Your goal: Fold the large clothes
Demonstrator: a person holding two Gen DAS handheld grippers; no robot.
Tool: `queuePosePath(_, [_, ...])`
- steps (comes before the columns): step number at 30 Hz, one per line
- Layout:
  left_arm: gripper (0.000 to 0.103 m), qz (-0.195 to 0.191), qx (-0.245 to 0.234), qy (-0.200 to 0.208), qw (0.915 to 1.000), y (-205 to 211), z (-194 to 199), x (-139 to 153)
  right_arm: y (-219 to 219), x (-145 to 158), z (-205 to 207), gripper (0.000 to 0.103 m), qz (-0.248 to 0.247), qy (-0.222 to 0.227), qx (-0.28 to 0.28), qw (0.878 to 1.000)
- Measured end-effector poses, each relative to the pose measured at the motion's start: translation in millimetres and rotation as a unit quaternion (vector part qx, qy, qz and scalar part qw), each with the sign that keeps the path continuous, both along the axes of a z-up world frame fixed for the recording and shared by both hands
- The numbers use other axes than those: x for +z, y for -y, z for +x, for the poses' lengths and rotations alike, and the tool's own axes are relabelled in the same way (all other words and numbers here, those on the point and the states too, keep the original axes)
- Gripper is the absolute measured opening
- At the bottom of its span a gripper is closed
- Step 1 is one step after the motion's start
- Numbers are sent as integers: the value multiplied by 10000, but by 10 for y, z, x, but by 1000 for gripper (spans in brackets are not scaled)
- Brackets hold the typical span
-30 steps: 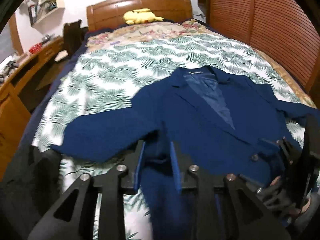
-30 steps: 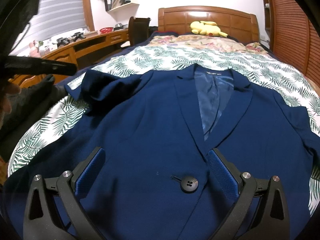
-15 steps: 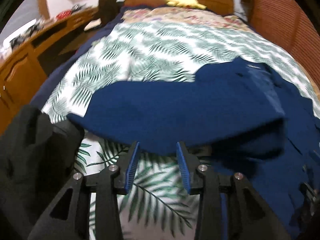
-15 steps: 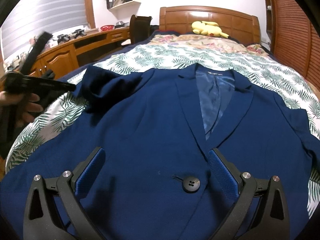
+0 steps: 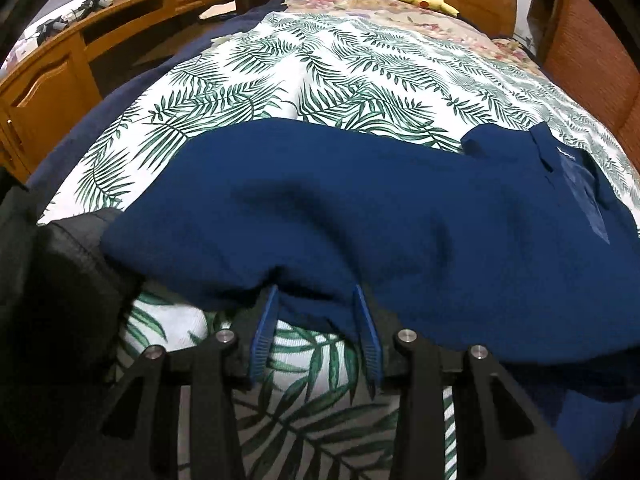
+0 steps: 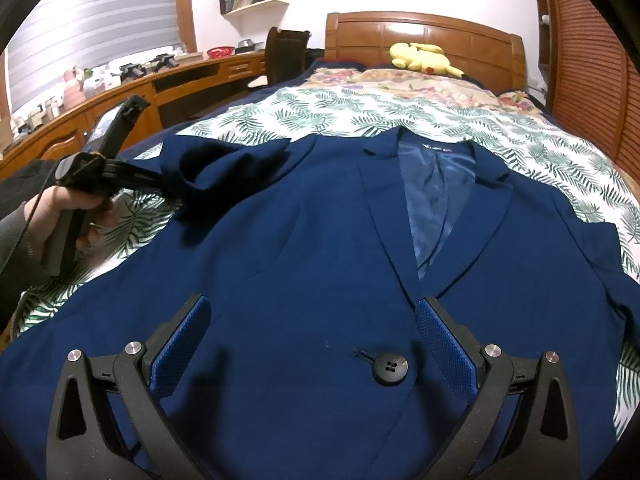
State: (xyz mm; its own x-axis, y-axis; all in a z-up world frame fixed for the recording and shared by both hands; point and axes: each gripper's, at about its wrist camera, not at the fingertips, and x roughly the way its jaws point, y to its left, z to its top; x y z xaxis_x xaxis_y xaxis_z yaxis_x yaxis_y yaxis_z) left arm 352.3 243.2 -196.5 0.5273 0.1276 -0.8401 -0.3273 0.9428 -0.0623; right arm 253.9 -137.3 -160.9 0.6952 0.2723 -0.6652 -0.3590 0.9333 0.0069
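Navy blazer (image 6: 320, 248) lies face up on the leaf-print bedspread (image 5: 340, 68), collar toward the headboard (image 6: 424, 40), its single black button (image 6: 391, 367) fastened. My right gripper (image 6: 316, 344) hovers just above the lower front with its jaws spread wide, the button between the blue pads (image 6: 444, 344), nothing held. My left gripper (image 5: 314, 332) sits at the edge of the sleeve (image 5: 280, 208); the jaws stand partly apart with the cloth's edge between the pad tips. From the right wrist view the sleeve end looks lifted at the gripper's tip, so it may be caught, but I cannot tell. A black garment (image 5: 52, 280) lies just left of that gripper. A yellow plush toy (image 6: 424, 58) rests by the headboard.
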Motion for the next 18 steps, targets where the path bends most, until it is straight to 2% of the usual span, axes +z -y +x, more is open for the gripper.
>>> queuePosePath(1, [31,1,-23,35,10000,5,12,5,-1,0,0,103,1,-1,3,10000])
queuePosePath(2, [20,-34,-82,83,9999,5,16,16,-1,1,-1,103,-6,3,-3,10000])
queuePosePath(3, [3,-44,-134,98,9999,24,22,32,-1,0,0,103,-2,4,-1,10000])
queuePosePath(4, [0,2,-121,110,9999,37,29,59,-2,1,1,103,-1,2,1,10000])
queuePosePath(8, [0,328,-292,592,9973,260,-58,434,5,6,1,103,50,-18,-3,10000])
queuePosePath(12, [0,559,-709,1076,9901,669,-144,969,137,81,-5,103,320,-308,0,9990])
queuePosePath(18, [0,614,-1507,1534,9747,1453,-258,1556,434,362,-355,103,-152,138,-123,9997])
